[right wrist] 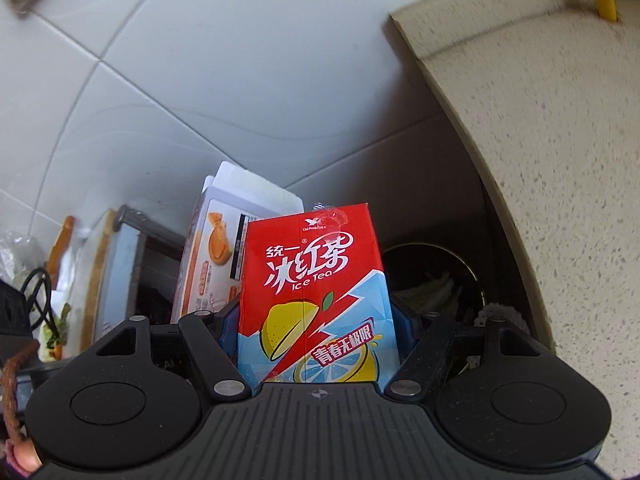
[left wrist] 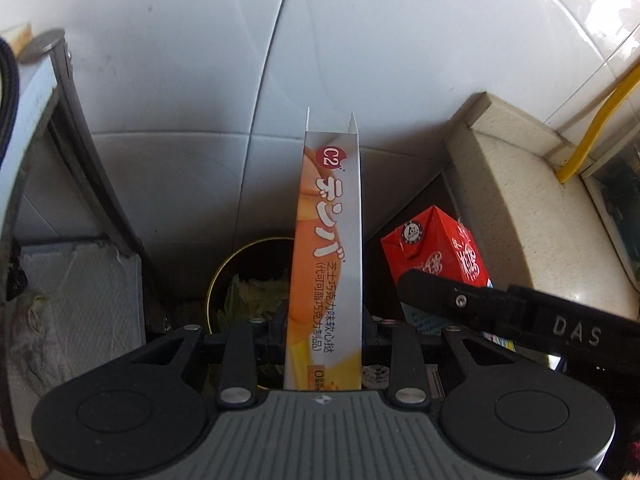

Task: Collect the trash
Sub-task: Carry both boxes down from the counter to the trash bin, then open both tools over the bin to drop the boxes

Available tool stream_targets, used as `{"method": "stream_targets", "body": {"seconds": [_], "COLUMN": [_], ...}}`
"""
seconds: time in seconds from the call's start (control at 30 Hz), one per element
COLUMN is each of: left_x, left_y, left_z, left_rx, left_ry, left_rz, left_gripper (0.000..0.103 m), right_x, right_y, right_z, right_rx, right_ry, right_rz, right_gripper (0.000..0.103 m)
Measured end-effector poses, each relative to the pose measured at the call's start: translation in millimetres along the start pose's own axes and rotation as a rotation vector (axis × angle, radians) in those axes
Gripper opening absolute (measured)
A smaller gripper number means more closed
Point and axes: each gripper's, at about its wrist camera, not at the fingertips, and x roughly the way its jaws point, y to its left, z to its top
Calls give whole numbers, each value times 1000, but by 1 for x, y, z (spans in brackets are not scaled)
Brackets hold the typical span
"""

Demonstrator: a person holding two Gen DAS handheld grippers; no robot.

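Above the bin (left wrist: 240, 280), left hand-held gripper (left wrist: 324, 320) clamping upright snack box (left wrist: 332, 240), right hand-held gripper (right wrist: 316, 320) clamping upright tea carton (right wrist: 316, 280)

A white tiled wall (left wrist: 180, 92) fills the background; right of it runs a speckled beige desk (left wrist: 532, 216); a yellow hose (left wrist: 592, 128) hangs down the wall onto that desk's far edge; left of the wall stands a grey metal frame (left wrist: 80, 128), a crumpled cloth (left wrist: 32, 332) below it.

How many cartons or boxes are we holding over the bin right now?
2: the snack box in the left gripper, the ice tea carton in the right gripper.
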Motion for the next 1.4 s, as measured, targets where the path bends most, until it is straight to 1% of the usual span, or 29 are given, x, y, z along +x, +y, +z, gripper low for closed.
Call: {"method": "stream_targets", "body": {"seconds": [0.27,0.33,0.4,0.47,0.6,0.7,0.77,0.83,0.87,0.9,0.97,1.0,1.03,1.07,1.13,1.2,1.27,1.3,1.37,1.4], "left_x": [39,47,54,60,70,72,74,79,80,79,79,79,78,78,76,74,69,66,60,58], "left_y": [17,17,20,21,23,22,22,24,26,26,26,26,25,24,24,24,23,23,21,20], "left_z": [-5,-6,-6,-6,-8,-10,-10,-9,-8,-8,-8,-10,-11,-12,-14,-15,-16,-17,-18,-18], "left_rx": [-67,-55,-69,-86,-72,-59,-47,-49,-55,-59,-54,-51,-46,-40,-32,-28,-24,-17,7,8], "left_ry": [40,39,49,67,81,82,101,105,103,96,87,85,82,79,72,63,53,38,14,11], "left_rz": [12,30,29,31,55,62,75,60,59,60,63,63,61,63,61,50,26,4,-29,-36], "left_gripper": [27,27,27,28,29,29,30,31,31,31,31,31,31,31,31,31,31,31,33,33], "right_x": [40,51,61,70,82,74,54,35,27,25,22,24,26,29,37,49,60,65,73,74], "right_y": [-19,-24,-28,-30,-32,-31,-25,-25,-29,-34,-53,-60,-63,-67,-74,-87,-99,-109,-138,-151], "right_z": [1,2,3,4,5,-2,-17,-37,-49,-58,-77,-88,-96,-105,-119,-131,-148,-156,-166,-167], "right_rx": [61,77,77,65,73,87,92,126,154,179,284,311,284,236,190,229,251,270,358,370], "right_ry": [38,50,59,66,64,28,-24,-54,-78,-66,-64,-48,-48,-67,-105,-93,-74,-69,-91,-116], "right_rz": [-41,-58,-71,-86,-97,-114,-109,-66,-69,-80,-99,-107,-159,-203,-250,-256,-217,-213,-221,-243], "right_gripper": [76,77,76,83,84,84,84,87,89,90,90,90,91,91,91,90,90,90,90,91]}}
